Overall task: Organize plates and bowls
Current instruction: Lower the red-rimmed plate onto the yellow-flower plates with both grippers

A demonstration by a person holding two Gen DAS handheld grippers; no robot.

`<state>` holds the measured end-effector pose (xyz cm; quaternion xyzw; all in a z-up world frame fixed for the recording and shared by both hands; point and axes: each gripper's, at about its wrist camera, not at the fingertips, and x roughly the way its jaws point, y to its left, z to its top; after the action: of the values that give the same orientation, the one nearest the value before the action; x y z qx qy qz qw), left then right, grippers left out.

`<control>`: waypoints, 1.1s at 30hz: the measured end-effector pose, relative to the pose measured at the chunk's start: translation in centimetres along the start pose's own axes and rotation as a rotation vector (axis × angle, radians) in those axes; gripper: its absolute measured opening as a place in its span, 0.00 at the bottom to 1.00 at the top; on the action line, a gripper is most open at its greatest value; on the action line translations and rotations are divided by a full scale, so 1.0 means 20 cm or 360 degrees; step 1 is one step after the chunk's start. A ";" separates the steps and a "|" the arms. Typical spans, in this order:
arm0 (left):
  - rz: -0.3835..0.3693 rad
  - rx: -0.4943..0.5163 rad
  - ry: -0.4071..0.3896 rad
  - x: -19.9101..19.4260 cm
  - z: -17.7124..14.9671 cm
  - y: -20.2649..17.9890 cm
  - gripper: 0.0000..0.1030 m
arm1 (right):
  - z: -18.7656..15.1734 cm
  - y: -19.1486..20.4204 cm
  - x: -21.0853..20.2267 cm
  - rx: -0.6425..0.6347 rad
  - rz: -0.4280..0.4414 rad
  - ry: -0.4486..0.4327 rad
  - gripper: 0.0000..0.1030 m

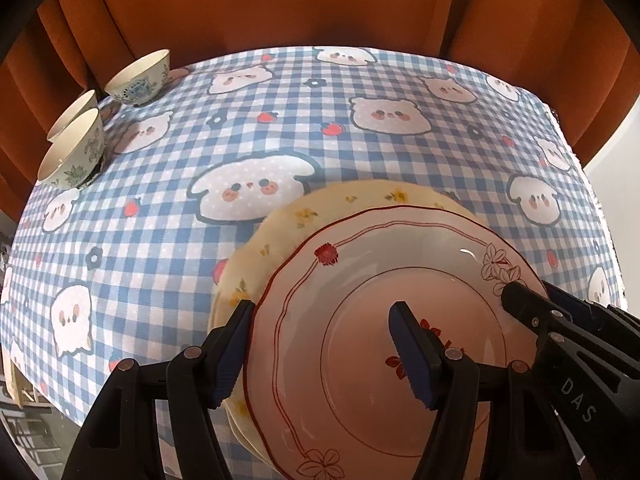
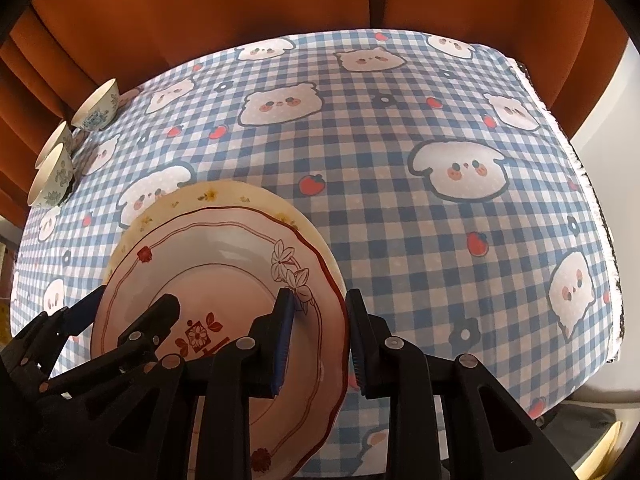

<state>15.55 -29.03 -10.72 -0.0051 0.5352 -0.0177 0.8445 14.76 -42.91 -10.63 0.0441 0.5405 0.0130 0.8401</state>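
A pink scalloped plate (image 1: 360,280) (image 2: 224,264) with red line flowers lies on top of a yellow flowered plate (image 1: 320,204) (image 2: 216,196) on the checked tablecloth. My left gripper (image 1: 324,344) (image 2: 128,306) is open and straddles the pink plate's left rim, one pad outside the rim and the other over the plate's well. My right gripper (image 2: 320,320) straddles the right rim with its jaws narrow. One pad is over the flowered border and the other just outside the edge, and I see no firm press. A right finger (image 1: 520,300) shows at that rim.
Three small patterned bowls stand at the table's far left: one alone (image 1: 140,76) (image 2: 98,108), and two close together (image 1: 76,152) (image 2: 52,176). An orange curtain (image 1: 280,0) hangs behind the table. The cloth's fringed right edge (image 2: 600,220) marks the table's side.
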 end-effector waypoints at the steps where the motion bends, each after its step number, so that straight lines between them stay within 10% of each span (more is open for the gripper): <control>1: 0.0006 -0.0010 -0.0004 0.01 0.01 0.01 0.67 | 0.01 0.00 0.00 -0.0001 0.0005 0.0000 0.28; 33: 0.0274 0.0128 -0.0040 0.08 -0.04 -0.10 0.81 | 0.03 0.10 0.08 -0.0257 -0.0046 -0.0063 0.40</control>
<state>15.38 -31.12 -12.42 0.0747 0.5218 0.0335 0.8491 16.02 -40.82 -11.68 -0.0315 0.5216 0.0435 0.8515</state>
